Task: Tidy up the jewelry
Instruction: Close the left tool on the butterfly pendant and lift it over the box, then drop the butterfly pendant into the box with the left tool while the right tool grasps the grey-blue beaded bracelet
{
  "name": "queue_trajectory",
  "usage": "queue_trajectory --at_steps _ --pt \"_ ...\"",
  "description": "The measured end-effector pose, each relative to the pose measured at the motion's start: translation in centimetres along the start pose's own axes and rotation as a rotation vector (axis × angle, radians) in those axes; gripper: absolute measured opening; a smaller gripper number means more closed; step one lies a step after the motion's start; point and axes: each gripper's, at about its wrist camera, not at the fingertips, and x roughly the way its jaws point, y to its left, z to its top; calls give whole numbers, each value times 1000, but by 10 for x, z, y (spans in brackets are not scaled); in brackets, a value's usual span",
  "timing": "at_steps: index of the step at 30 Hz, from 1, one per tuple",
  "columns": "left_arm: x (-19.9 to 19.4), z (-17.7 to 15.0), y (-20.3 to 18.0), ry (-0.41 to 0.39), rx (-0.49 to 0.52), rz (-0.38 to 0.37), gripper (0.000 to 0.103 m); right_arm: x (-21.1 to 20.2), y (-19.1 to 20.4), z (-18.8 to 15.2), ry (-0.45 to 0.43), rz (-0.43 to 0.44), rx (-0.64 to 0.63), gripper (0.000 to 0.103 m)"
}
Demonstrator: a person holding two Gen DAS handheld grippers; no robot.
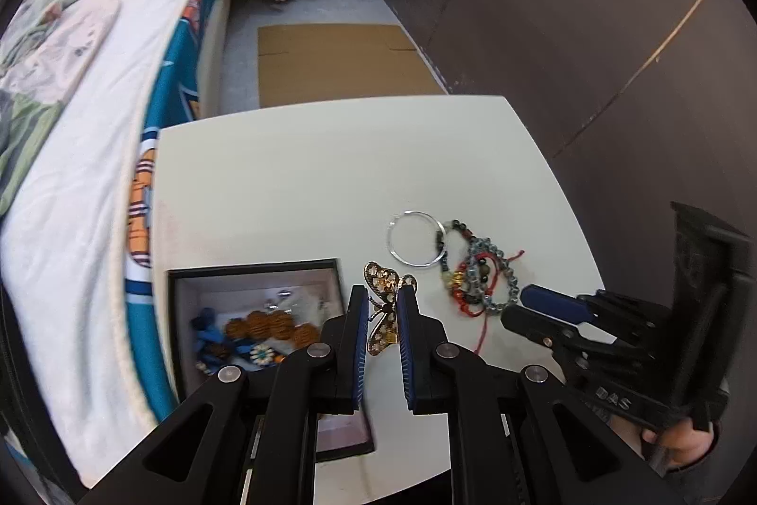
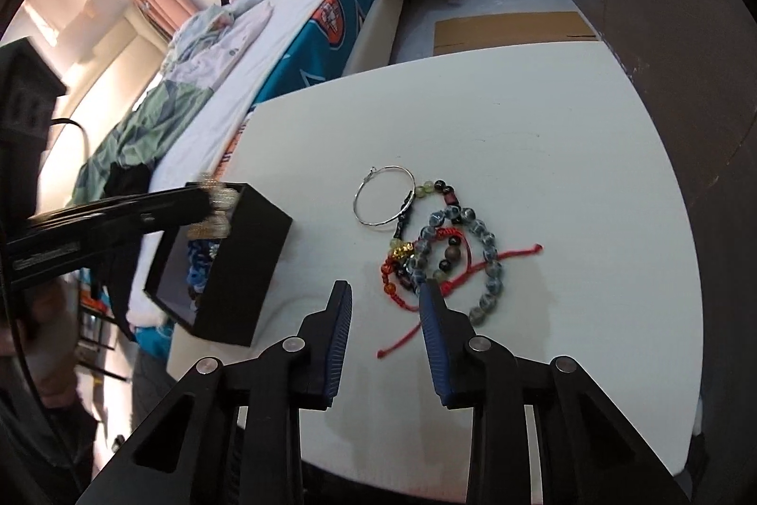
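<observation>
My left gripper (image 1: 382,292) is shut on a gold butterfly brooch (image 1: 385,306) and holds it above the table, beside the right wall of the open black jewelry box (image 1: 255,268). The box holds blue and orange pieces. From the right wrist view the brooch (image 2: 215,204) hangs over the box (image 2: 246,263). My right gripper (image 2: 385,292) is open, just in front of a heap of beaded bracelets (image 2: 449,249) with a red cord (image 2: 407,334). A silver hoop (image 2: 381,197) lies touching the heap. The right gripper (image 1: 530,306) shows at the right in the left wrist view.
The white table (image 2: 544,136) stands against a bed (image 1: 85,173) on the left and a dark wall (image 1: 615,8) on the right. Flat cardboard (image 1: 340,65) lies on the floor beyond the table.
</observation>
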Motion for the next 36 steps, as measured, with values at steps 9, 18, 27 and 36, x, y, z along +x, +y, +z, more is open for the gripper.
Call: queue_trajectory --at_steps 9,18,27,36 --pt "-26 -9 31 -41 -61 2 13 31 2 9 56 -75 -34 18" --pt "-36 -20 55 -44 -103 7 13 26 6 13 48 -106 -38 11" --pt "-29 -16 56 -42 -114 -56 13 -22 20 18 -55 -43 -32 10" --pt "-31 -10 60 -40 -143 -108 45 -56 57 34 -141 21 -83 10"
